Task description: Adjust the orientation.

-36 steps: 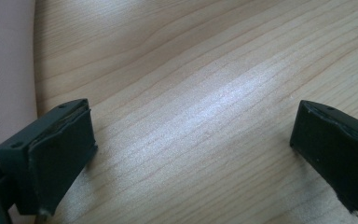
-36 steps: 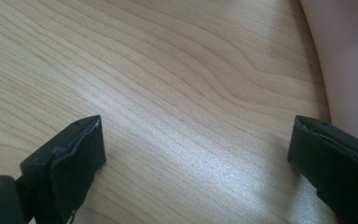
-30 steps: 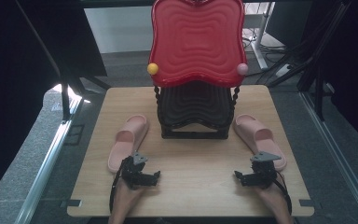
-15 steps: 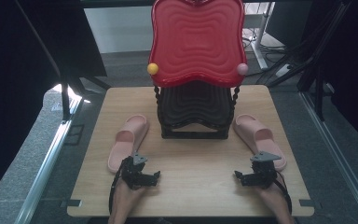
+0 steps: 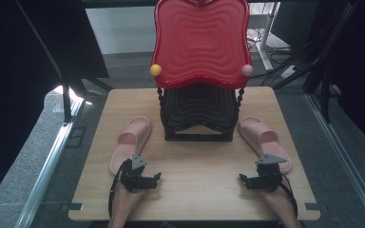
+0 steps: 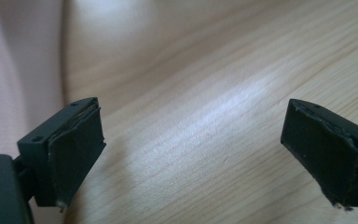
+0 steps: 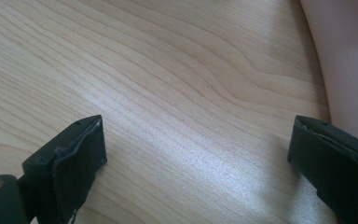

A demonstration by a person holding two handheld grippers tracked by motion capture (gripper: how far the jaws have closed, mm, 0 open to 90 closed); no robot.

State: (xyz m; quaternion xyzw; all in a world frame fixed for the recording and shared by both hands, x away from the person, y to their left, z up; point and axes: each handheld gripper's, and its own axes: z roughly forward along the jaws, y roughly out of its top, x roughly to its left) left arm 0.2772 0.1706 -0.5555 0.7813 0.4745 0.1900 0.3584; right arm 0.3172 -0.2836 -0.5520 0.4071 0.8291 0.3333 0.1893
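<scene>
Foam or soft rubber, by the look of the two pink slippers: left slipper (image 5: 130, 142) at about nine o'clock on the wooden table (image 5: 195, 194), toe toward one o'clock; right slipper (image 5: 264, 141) at about three o'clock, toe toward eleven; each sole-down, flanking the rack at twelve. Probably light, springy and a little grippy, with nothing fragile about them. Likely to flex or fold if pinched by the strap alone, so better taken across the thick side wall of the sole near the heel, or over the broad part of the strap. Smooth matte skin, rounded outlines, open heel, wide band over the forefoot. Left gripper (image 5: 156, 179) at seven o'clock, near the left slipper's heel, jaws spread wide with only bare wood between; in the left gripper view, pink flank of the left slipper (image 6: 9, 70) at nine o'clock beside one pad. Right gripper (image 5: 242, 179) at five o'clock, likewise released and empty; in the right gripper view, side of the right slipper (image 7: 349, 56) at two o'clock past the far pad. Black worn rubber facing on the pads, edges frayed. Pale wood-grain laminate underneath, faintly glossy. Rack in two tiers: glossy red shelf (image 5: 201, 42) with rippled ridges and a wavy outline over a black shelf (image 5: 197, 107) of the same pattern, on twisted black posts, with a yellow knob (image 5: 156, 70) at ten o'clock and a pink knob (image 5: 246, 70) at two.
</scene>
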